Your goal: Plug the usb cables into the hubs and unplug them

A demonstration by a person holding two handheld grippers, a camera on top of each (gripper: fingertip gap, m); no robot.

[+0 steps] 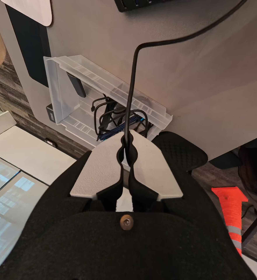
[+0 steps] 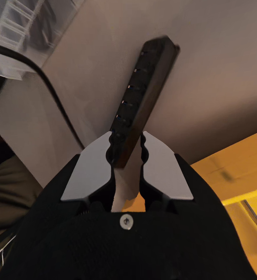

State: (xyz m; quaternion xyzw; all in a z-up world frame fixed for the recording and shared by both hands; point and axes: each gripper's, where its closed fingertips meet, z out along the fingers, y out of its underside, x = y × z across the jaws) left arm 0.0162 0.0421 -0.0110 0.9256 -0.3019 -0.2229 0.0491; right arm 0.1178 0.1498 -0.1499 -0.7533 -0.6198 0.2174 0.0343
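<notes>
The black USB cable (image 1: 131,84) is sitting pinched between the fingertips of the left gripper (image 1: 127,145), whose tongs are closed down narrow on it. From the tips the cable is running toward twelve o'clock, bending, then sweeping off toward one o'clock across the grey table (image 1: 185,68). At twelve o'clock, cut by the top edge of the left wrist view, an end of a black USB hub (image 1: 133,6) is showing.

In the right wrist view, the long black hub (image 2: 146,94) is lying on the grey table (image 2: 215,60), slanting from six o'clock up toward one o'clock, its row of ports facing left. The right gripper (image 2: 127,145) is straddling the hub's near end with its tongs partly parted; whether the pads are touching it I cannot tell, as the picture is blurred. A black cable (image 2: 49,84) is curving past at ten o'clock.

Beyond the left gripper's tips, a clear plastic bin (image 1: 94,80) is resting on the table, holding a tangle of black cords (image 1: 109,115), a blue braided cable (image 1: 118,128) and a dark stick-shaped item (image 1: 76,84). At four o'clock an orange cone (image 1: 232,215) is standing on the floor, and a black mesh chair (image 1: 182,153) is sitting at three o'clock
</notes>
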